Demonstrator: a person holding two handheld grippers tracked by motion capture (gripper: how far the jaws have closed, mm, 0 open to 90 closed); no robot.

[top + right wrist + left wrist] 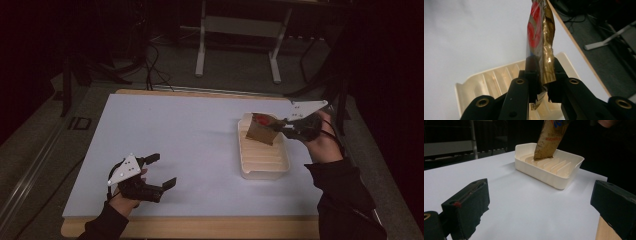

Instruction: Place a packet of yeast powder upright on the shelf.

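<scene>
One white table carried a cream slotted tray at its right side. Above the tray's far end, the right gripper pinched a brown packet, while the left gripper rested spread, well apart.

text: none legible | packet print: orange lettering, possibly upside-down, blurred
</scene>
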